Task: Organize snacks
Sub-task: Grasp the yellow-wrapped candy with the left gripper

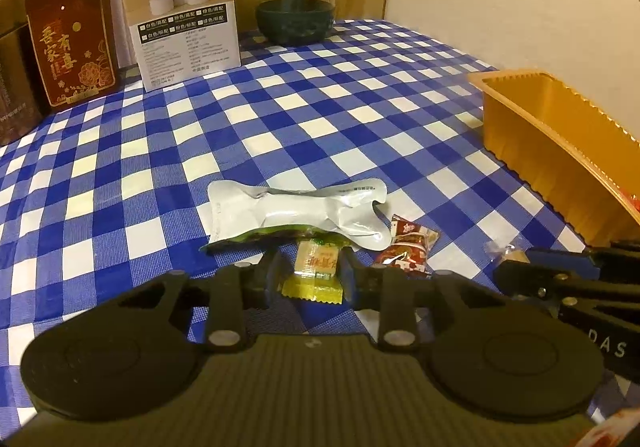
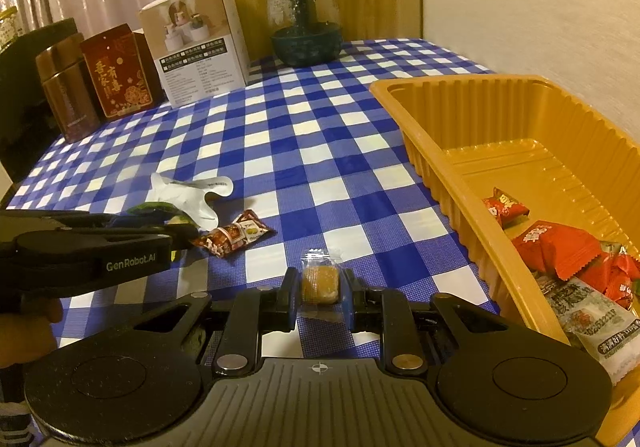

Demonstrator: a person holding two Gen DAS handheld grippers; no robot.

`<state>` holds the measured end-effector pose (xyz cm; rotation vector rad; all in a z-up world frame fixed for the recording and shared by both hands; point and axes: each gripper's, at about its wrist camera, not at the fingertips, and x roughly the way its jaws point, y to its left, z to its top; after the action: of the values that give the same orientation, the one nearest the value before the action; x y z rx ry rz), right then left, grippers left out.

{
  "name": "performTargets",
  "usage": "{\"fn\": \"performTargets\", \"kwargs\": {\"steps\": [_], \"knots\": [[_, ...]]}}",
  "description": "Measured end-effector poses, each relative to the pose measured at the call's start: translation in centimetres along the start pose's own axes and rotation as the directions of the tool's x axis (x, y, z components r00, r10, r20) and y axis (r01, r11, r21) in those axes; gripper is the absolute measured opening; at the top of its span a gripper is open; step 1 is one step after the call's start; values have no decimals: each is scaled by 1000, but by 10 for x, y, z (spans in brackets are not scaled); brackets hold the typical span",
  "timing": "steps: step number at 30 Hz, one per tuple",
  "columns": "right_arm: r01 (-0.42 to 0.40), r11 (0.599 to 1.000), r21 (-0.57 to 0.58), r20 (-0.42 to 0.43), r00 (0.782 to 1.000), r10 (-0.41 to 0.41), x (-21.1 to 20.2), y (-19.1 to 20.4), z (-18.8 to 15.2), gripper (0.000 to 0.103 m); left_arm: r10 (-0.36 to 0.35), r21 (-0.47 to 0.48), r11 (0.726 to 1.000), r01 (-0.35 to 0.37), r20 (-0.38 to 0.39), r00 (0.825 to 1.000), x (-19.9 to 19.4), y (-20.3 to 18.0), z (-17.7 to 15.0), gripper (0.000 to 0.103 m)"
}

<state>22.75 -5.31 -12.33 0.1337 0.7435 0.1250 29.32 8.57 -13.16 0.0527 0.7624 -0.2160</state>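
The right claw (image 2: 319, 289) pinches a clear-wrapped amber candy (image 2: 320, 283) low over the bench (image 2: 320, 127), probably bound for the orange tray (image 2: 448, 183) holding sorted snacks. The left claw (image 1: 310, 271) straddles a yellow-green candy (image 1: 316, 271) beside the silver pouch (image 1: 296, 215); whether it grips is unclear.

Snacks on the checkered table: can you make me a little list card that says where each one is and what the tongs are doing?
left tongs: around the yellow-green candy
right tongs: around the clear-wrapped brown candy
silver pouch: lying on the tablecloth
red-brown candy: on the cloth beside the pouch
orange tray: on the right side of the table, holding red packets
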Motion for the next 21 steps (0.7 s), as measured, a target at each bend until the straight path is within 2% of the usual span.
{"fn": "performTargets", "kwargs": {"steps": [7,21], "knots": [[-5,1000,-6,-1,1000,5,0,1,0,22,2,-39,999,-2,-13,1000,-5,-2,-2,20],[-43,998,-42,5,999,44,-24,1,-3,22,57,-183,981,-69,-69,996,-50,-10,-25,19]]}}
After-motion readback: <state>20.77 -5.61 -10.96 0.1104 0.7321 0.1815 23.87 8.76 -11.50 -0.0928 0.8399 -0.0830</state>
